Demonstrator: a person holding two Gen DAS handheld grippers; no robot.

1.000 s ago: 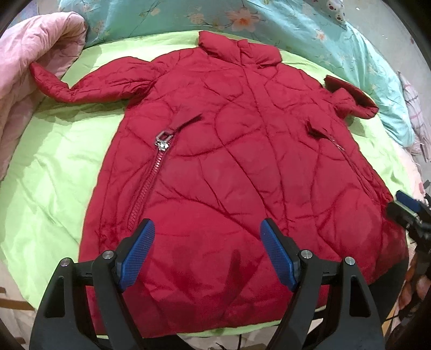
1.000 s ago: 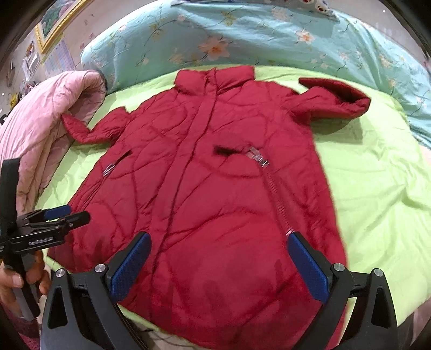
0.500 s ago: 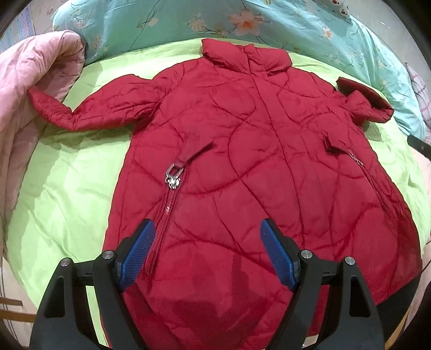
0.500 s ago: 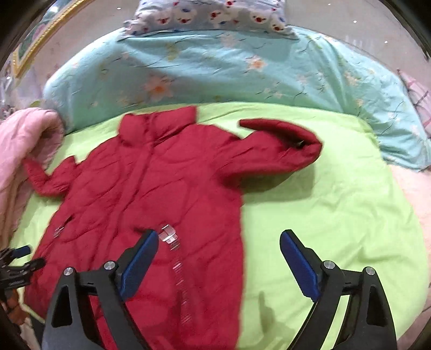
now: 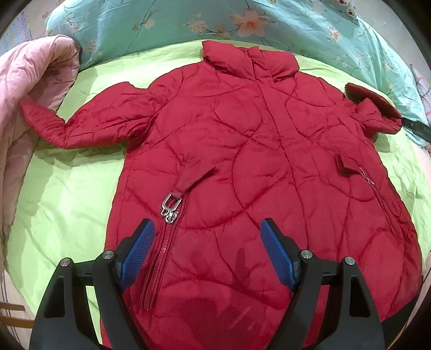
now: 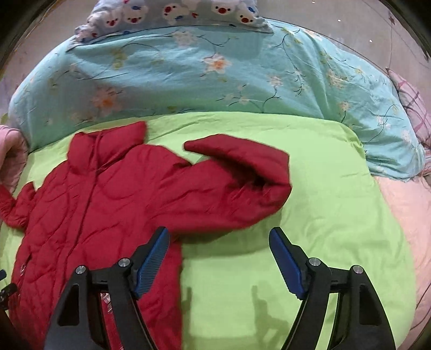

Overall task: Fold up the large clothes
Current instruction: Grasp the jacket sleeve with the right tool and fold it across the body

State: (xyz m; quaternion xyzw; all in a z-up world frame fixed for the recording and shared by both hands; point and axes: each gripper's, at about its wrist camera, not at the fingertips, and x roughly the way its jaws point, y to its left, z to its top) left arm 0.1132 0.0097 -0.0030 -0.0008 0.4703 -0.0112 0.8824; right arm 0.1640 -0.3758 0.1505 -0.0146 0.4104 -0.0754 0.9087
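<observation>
We count one red quilted coat (image 5: 264, 172), flat on lime-green sheet (image 5: 67, 193), collar toward far edge. Two sleeves: one toward left edge (image 5: 89, 121), one toward right edge, bent back on itself (image 6: 242, 172). Two pocket zippers (image 5: 169, 207) (image 5: 369, 180). One teal floral duvet (image 6: 215, 72) along far edge. One pink quilt (image 5: 29, 88) at left edge. One cartoon-print pillow (image 6: 172, 13) beyond duvet. Two grippers: left gripper (image 5: 207, 250), right gripper (image 6: 219, 258), both with jaws apart, nothing between them.
</observation>
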